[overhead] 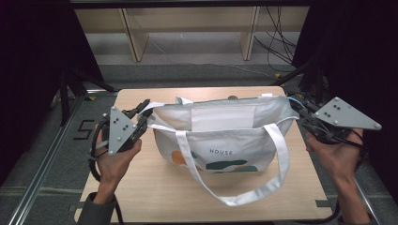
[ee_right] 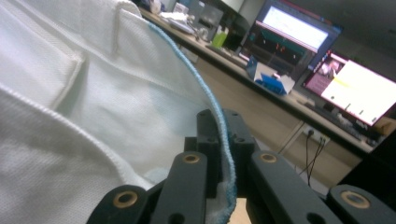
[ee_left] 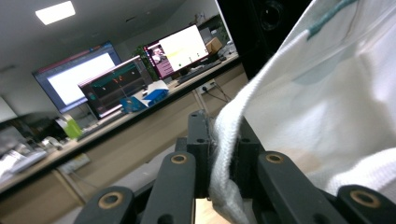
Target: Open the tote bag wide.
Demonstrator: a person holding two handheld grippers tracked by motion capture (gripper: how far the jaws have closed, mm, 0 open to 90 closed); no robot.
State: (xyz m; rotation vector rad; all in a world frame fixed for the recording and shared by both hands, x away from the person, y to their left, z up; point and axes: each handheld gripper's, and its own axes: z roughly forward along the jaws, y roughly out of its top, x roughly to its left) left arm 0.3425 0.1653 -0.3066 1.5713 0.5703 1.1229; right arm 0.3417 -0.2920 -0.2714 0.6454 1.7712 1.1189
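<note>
High view: left gripper [overhead: 143, 111] and right gripper [overhead: 300, 108] are each clamping an end of the tote bag [overhead: 220, 136] (mouth stretched open), holding it over the table [overhead: 155, 197].

The white canvas tote bag [overhead: 220, 136] spans the middle of the light wooden surface [overhead: 155, 192]; its looping white strap [overhead: 263, 187] crosses the near strip, otherwise free.

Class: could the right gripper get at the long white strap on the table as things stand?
Probably not yet: the right gripper is shut on the tote bag rim, though the strap lies unobstructed.
</note>
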